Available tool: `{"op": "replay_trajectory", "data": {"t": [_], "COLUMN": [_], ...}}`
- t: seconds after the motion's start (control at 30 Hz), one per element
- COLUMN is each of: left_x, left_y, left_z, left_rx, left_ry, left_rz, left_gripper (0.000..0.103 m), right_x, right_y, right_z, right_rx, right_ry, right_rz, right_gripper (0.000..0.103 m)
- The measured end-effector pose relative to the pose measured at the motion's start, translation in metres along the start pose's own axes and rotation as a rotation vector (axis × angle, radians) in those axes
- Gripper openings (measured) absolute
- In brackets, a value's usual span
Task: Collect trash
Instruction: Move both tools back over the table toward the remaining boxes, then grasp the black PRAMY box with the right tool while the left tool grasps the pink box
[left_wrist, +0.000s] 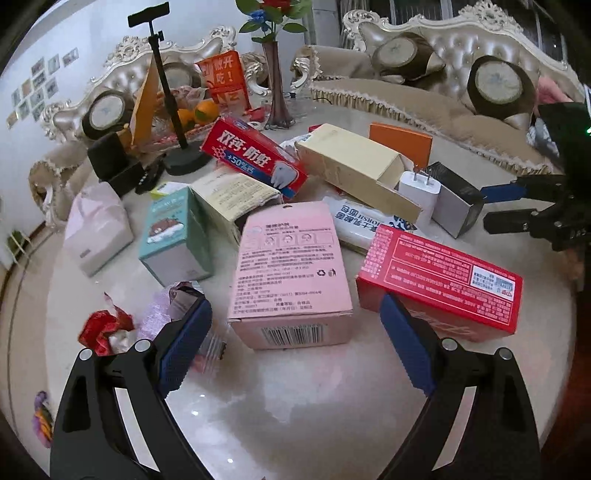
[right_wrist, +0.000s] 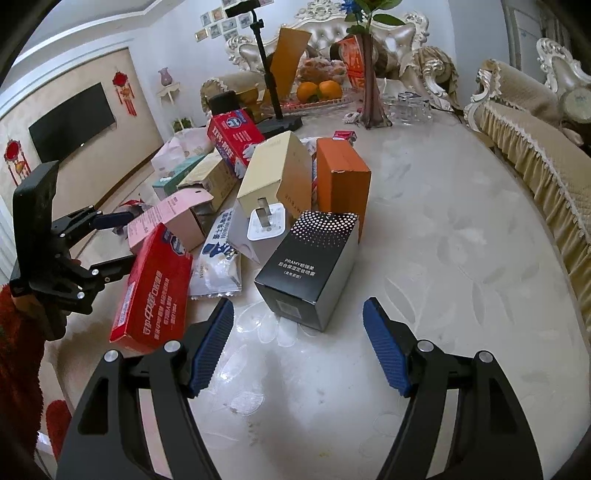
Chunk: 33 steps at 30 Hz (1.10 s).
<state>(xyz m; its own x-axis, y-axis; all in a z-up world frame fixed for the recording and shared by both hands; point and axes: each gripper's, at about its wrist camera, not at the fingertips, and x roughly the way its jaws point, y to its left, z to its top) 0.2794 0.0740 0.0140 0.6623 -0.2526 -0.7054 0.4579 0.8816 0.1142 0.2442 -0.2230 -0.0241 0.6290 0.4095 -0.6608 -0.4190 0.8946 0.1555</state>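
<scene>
Right now both grippers hang over a pale marble table (right_wrist: 461, 240) littered with empty packaging, and neither one has hold of anything. The left gripper (left_wrist: 295, 343) is spread wide with its blue pads (left_wrist: 186, 347) apart; between them, a little farther out, a pink box (left_wrist: 291, 258) lies flat with its barcode end facing the gripper. The pads do not touch it. Just beside the right-hand pad sits a long red box (left_wrist: 443, 280), and off the left-hand pad lie a crumpled red wrapper (left_wrist: 101, 326) and some clear plastic scraps.

The right gripper (right_wrist: 297, 347) is likewise released, its pads well apart above bare tabletop. A black box with a dotted top (right_wrist: 314, 266) stands just ahead of it, near the left-hand pad but not between the two. Behind that box a white charger plug (right_wrist: 267, 225) pokes out of a grey sleeve, leaning against a cream box (right_wrist: 277, 173), with an orange box (right_wrist: 341, 177) upright beside them.

Farther back are a red toothpaste box (left_wrist: 255, 158) propped on a yellowish carton, a teal box (left_wrist: 173, 236), a white pouch with blue print (left_wrist: 365, 225) and a pack of tissues (left_wrist: 98, 229). A phone stand (left_wrist: 170, 96), a bowl of oranges (right_wrist: 319, 92) and a vase of flowers (left_wrist: 275, 81) crowd the far edge, with ornate sofas around.
</scene>
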Motion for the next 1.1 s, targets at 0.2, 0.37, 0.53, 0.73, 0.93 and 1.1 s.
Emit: {"op": "replay_trajectory", "data": {"t": [0.2, 0.37, 0.53, 0.73, 0.93, 1.1], "left_x": [0.022, 0.036, 0.045, 0.046, 0.039, 0.0], "left_y": [-0.008, -0.005, -0.007, -0.004, -0.004, -0.004], "left_z": [0.007, 0.016, 0.019, 0.02, 0.011, -0.002], "left_rx": [0.052, -0.005, -0.036, -0.13, -0.222, -0.309], "left_ry": [0.064, 0.091, 0.121, 0.131, 0.132, 0.051], "left_rz": [0.064, 0.117, 0.128, 0.095, 0.083, 0.106], "left_gripper": [0.09, 0.09, 0.09, 0.071, 0.065, 0.064], "right_x": [0.009, 0.015, 0.02, 0.042, 0.032, 0.003], "right_y": [-0.002, -0.003, -0.002, -0.005, -0.008, -0.018], "right_z": [0.002, 0.007, 0.019, 0.027, 0.019, 0.005], "right_rx": [0.005, 0.009, 0.052, 0.089, 0.077, 0.124], "right_ry": [0.019, 0.049, 0.06, 0.108, 0.095, 0.05], "right_rz": [-0.003, -0.017, -0.032, -0.128, -0.134, -0.076], "right_gripper": [0.069, 0.069, 0.069, 0.068, 0.04, 0.04]}}
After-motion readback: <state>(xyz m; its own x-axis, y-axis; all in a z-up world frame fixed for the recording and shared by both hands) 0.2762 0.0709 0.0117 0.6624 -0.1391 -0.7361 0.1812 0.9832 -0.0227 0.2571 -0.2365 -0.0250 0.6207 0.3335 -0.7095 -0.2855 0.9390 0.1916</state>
